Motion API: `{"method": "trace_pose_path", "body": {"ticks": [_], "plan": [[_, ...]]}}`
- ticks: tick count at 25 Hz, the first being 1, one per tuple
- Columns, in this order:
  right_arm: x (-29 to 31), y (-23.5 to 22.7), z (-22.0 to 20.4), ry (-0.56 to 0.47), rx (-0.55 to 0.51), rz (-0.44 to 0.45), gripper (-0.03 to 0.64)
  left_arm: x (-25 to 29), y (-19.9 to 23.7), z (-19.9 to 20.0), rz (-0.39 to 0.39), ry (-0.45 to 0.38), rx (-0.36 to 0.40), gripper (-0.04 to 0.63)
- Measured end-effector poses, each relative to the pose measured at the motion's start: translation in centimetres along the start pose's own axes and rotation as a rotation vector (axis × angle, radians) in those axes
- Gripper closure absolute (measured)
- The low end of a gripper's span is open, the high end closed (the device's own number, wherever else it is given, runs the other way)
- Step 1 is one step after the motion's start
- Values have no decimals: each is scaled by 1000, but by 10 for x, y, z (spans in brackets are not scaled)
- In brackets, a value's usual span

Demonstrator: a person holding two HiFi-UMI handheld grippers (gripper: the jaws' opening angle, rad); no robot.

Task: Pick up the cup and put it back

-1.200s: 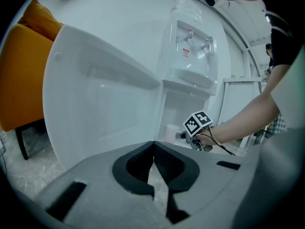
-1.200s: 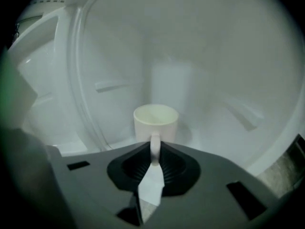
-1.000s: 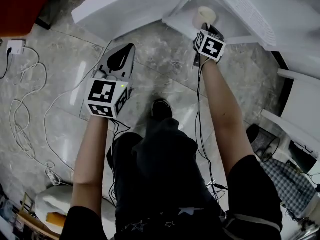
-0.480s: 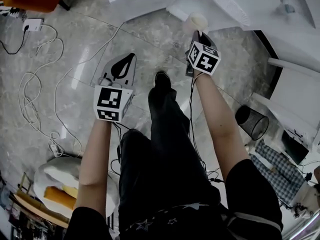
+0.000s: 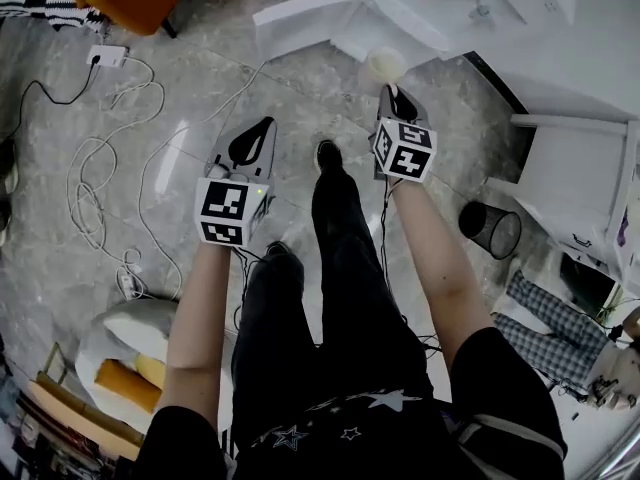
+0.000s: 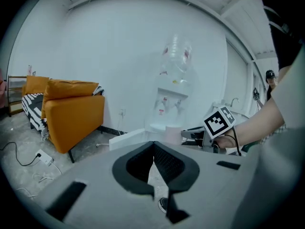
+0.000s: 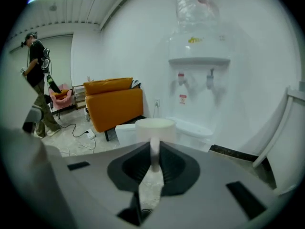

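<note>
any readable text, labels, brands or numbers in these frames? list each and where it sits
No text is legible in any view.
On the water dispenser: a yellow mark and a red sticker, too blurred to read.
On the bottle on top of it: a red label, blurred.
On the left marker cube and right marker cube: black-and-white square patterns, no letters.
On the cup: no print visible.

Orange armchair, black-and-white striped fabric beside it, white wall behind — cream cup, white water dispenser, grey marbled floor, black mesh bin, dark-checked cloth.
</note>
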State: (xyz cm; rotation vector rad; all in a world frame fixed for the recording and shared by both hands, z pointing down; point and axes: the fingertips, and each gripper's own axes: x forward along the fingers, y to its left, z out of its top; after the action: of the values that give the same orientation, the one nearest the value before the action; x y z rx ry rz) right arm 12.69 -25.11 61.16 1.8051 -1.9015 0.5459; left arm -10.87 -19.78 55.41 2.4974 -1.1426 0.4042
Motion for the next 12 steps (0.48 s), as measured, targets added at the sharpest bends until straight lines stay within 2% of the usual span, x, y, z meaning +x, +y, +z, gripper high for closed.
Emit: {"method": "trace_pose_path", "body": {"ticks": [6,12], "plan": [[-122,23,37,-36,-11,-8,574,-85,-34,56,-40,-51,-20,586],[-241,30,55,-40,11,-17,574,-150,-85,88,-93,-29,-69,586]]}}
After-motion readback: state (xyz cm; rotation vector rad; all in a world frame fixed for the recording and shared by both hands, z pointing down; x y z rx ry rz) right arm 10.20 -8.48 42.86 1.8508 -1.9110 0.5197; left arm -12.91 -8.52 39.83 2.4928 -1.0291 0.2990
